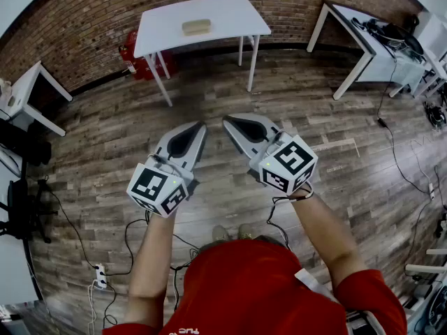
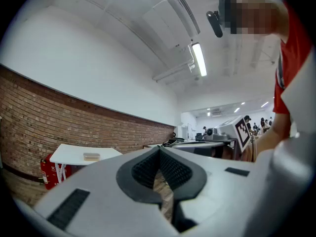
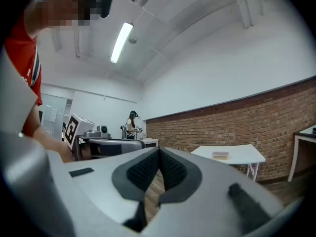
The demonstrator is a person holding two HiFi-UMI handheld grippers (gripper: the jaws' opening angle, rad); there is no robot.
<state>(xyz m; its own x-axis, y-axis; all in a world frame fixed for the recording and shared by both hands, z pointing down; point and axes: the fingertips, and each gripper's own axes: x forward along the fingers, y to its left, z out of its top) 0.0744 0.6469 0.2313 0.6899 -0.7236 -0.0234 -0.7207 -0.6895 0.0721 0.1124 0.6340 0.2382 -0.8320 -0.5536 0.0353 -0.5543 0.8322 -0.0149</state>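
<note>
Left gripper [image 1: 200,126]: jaws pressed together at the tips, nothing between. Right gripper [image 1: 226,122]: likewise closed up, empty. Held side by side, near each other, above wood floor [image 1: 105,142]. Tan block [image 1: 196,26] lying on white counter [image 1: 234,16], well apart from both, by brick wall [image 1: 91,19].

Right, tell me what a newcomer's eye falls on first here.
The left gripper and right gripper stand out first, held side by side mid-frame over the wooden floor, each with its jaws together on nothing. Beyond them, a white table by the brick wall carries a lone tan block.
</note>
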